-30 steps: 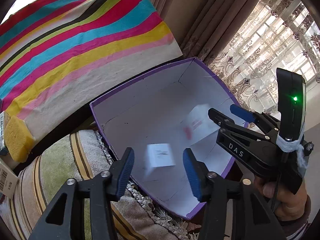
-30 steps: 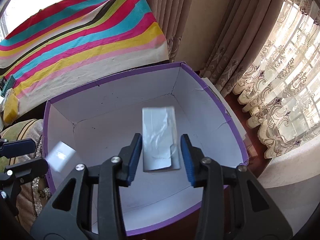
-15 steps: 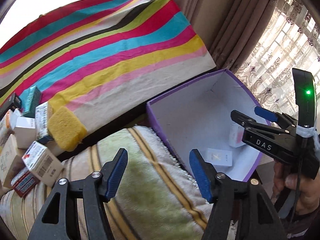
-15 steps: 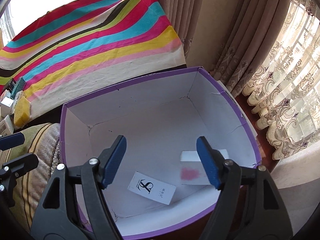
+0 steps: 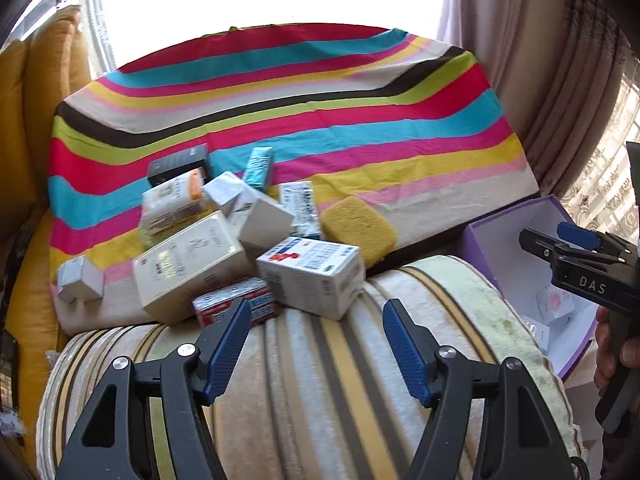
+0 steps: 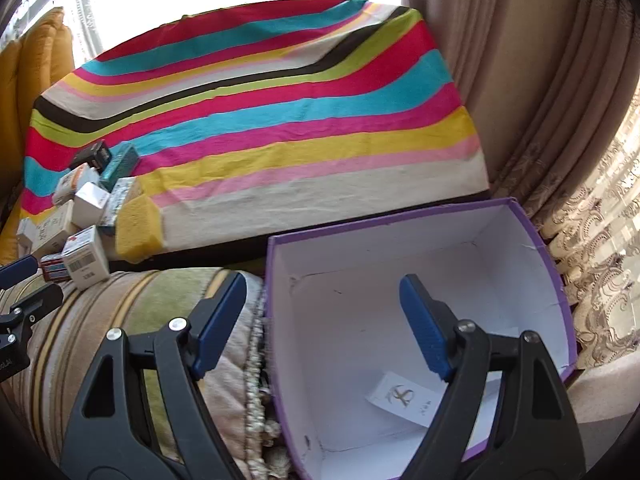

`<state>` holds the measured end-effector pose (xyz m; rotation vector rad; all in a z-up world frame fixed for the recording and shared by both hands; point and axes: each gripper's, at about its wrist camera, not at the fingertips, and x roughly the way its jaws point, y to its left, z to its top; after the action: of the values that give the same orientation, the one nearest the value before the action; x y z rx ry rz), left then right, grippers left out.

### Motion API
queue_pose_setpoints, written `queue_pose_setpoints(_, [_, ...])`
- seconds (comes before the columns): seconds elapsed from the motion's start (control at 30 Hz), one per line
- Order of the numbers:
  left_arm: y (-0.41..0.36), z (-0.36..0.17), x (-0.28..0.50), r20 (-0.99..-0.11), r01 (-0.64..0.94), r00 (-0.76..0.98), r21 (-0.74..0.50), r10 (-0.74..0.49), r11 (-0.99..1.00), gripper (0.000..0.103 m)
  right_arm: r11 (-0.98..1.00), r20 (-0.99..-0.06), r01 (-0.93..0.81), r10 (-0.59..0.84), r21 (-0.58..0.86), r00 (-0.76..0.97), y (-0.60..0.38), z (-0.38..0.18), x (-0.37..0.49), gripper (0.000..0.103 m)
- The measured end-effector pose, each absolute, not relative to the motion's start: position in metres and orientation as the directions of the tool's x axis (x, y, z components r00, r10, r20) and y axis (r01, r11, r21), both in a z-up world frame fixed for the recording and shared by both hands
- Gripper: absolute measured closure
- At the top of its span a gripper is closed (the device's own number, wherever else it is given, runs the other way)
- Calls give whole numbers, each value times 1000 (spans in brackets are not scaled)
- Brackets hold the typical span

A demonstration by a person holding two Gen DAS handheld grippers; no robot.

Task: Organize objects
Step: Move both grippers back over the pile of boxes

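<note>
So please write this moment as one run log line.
left gripper: open, empty | right gripper: open, empty | purple box: two small cartons inside | pile of cartons: on striped cloth

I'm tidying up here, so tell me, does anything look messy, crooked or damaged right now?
Yes. The small boxes lie in a jumbled heap on the striped cloth, tilted and leaning on each other, with a yellow sponge beside them. The purple box shows creases and small tears along its white inner walls.

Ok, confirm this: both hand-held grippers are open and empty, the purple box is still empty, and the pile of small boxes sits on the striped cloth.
Wrong on the purple box: the right wrist view shows a white packet lying inside. The left hand-held gripper and right hand-held gripper are open and empty, and the pile of small boxes sits on the striped cloth.
</note>
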<state>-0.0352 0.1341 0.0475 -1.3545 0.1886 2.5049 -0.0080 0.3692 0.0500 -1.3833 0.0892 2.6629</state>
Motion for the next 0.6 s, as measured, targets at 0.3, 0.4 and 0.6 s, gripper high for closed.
queue_pose_setpoints(0.3, [50, 39, -36, -844, -129, -530, -17, 84, -992, 34, -999, -818, 24, -39, 30, -575, 296, 55, -26, 20])
queue_pose_setpoints(0.4, [26, 33, -36, -853, -77, -519, -21, 58, -997, 34, -996, -824, 80, -70, 30, -562, 275, 53, -29, 19])
queue_pose_setpoints(0.6, [-20, 32, -40, -853, 25, -523, -13, -2, -1000, 34, -981, -840, 184, -151, 62, -522, 240, 45, -37, 17])
